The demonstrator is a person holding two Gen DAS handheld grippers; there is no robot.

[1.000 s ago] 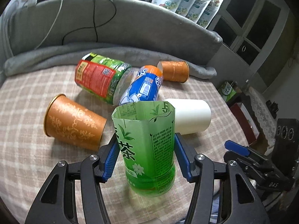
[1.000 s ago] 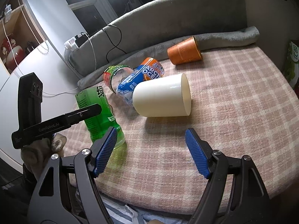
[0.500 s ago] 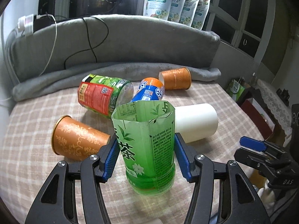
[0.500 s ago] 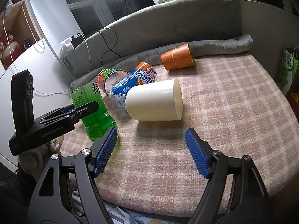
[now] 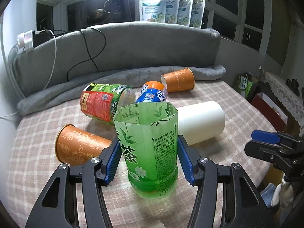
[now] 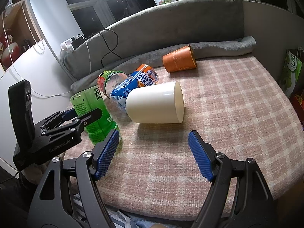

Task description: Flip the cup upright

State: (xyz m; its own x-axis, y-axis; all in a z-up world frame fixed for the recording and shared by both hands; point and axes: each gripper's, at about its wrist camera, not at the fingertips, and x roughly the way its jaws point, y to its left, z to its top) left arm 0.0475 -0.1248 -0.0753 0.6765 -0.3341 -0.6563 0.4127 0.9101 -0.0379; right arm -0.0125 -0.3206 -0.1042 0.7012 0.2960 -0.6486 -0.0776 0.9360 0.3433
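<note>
As it stands upright, green cut-bottle cup [image 5: 150,148] – translucent, printed | left gripper [image 5: 149,159] clamps it | right gripper [image 6: 153,152] spread wide – empty

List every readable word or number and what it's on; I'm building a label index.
"茶": green cut bottle in the left claw.
"888", "900mL": red-green bottle.
"ARCTIC OCEAN", partly hidden: blue bottle.
"GenRobot.AI": left claw body, right wrist view.
Pouch print: too small.

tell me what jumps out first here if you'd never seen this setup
The green cup stands upright at the front of the checked cloth, clamped between the left gripper. Behind it lie the tipped ones: a white cup, two orange cups and two cut bottles. The right gripper hangs open and empty, facing the white cup.
</note>
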